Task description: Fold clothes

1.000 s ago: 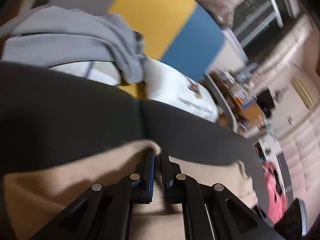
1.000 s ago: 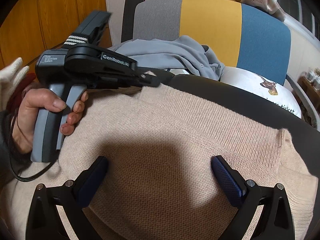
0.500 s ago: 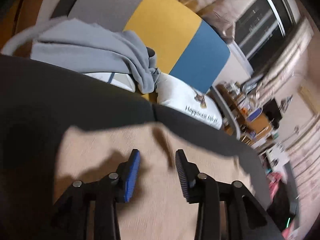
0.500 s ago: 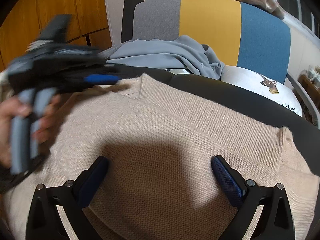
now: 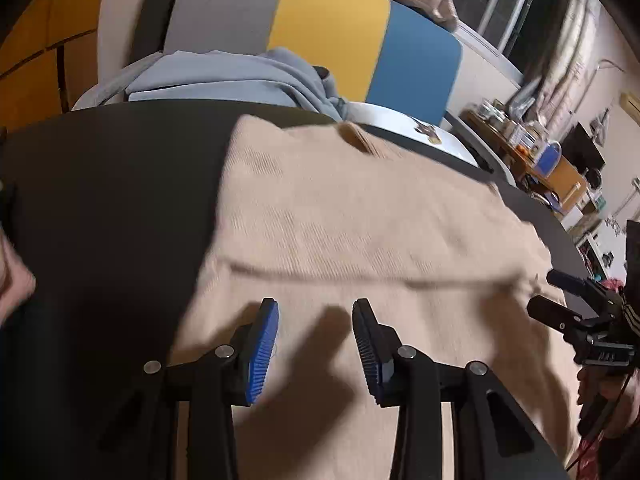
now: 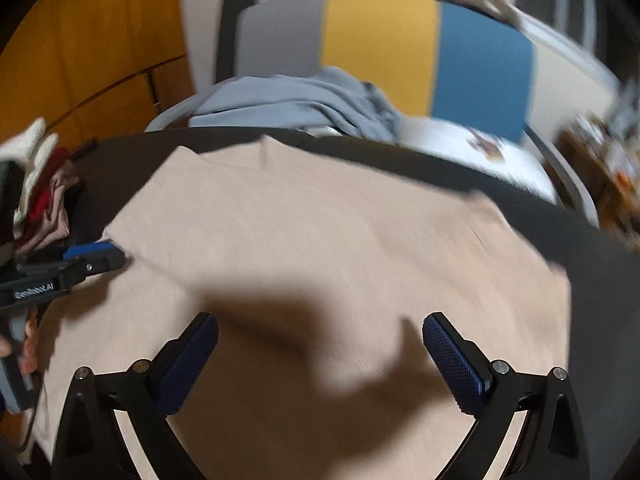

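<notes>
Hovering over a beige sweater [image 5: 360, 216] lying flat on the dark desk [image 5: 112, 184].
Left gripper [image 5: 316, 344] fingers are sitting partly open and empty; right gripper [image 6: 320, 360] fingers are gaping wide, gripping nothing.

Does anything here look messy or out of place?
Mostly tidy. The beige sweater lies fairly flat on the dark table, though a small flap sticks up at its far edge. Behind it, a grey garment is crumpled on the chair, not folded.
</notes>
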Demonstrator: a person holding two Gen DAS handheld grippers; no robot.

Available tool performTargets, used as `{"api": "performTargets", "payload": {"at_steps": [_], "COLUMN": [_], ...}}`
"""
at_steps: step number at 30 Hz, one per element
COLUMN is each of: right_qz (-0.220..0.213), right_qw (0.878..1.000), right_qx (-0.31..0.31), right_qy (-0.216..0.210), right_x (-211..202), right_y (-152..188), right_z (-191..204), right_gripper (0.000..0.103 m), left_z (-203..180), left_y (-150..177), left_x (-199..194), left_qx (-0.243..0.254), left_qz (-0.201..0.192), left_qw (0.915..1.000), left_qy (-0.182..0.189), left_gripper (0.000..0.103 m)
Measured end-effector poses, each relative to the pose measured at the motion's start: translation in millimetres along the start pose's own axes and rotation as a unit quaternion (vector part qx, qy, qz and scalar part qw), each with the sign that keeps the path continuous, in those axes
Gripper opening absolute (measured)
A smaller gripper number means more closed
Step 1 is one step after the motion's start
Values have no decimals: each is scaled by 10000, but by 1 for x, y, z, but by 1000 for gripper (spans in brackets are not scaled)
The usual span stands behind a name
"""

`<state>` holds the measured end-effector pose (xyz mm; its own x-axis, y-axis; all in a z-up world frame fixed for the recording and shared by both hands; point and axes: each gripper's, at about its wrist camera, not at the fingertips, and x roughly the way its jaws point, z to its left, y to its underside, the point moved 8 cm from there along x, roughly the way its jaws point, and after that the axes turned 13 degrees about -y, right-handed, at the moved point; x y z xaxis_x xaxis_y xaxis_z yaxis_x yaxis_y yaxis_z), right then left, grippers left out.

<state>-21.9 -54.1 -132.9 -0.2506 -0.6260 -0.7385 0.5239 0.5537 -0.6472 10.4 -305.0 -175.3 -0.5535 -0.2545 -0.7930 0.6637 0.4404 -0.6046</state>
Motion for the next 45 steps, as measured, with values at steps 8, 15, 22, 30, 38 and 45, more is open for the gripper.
{"api": "performTargets", "payload": {"at_steps": [8, 15, 22, 30, 38, 45], "right_qz": [296, 61, 120, -711, -992, -753], "right_qw": [9975, 9977, 9922, 9353, 8589, 8720], "right_qx": [573, 597, 990, 2857, 3493, 3127], "right_qy": [277, 322, -755, -1965, -3611, -3691], "right_x": [-21, -15, -49, -167, -157, -144], "right_y": [71, 64, 76, 168, 197, 190], "right_z": [-29, -39, -30, -78, -45, -13], "right_gripper": [103, 103, 103, 103, 103, 103], "left_z": [-3, -2, 15, 79, 76, 71], "left_y": [18, 7, 19, 87, 106, 121], "left_x": [-4, 10, -23, -69, -82, -94], "left_qx": [455, 347, -22, -471, -725, -1183], "left_qz": [-286, -290, -109, 120, 389, 654], "left_qw": [9975, 9981, 9995, 9967, 9897, 9740], "left_qy": [-457, -424, 289, 650, 1168, 1820], "left_gripper": [42, 47, 48, 49, 59, 60]}}
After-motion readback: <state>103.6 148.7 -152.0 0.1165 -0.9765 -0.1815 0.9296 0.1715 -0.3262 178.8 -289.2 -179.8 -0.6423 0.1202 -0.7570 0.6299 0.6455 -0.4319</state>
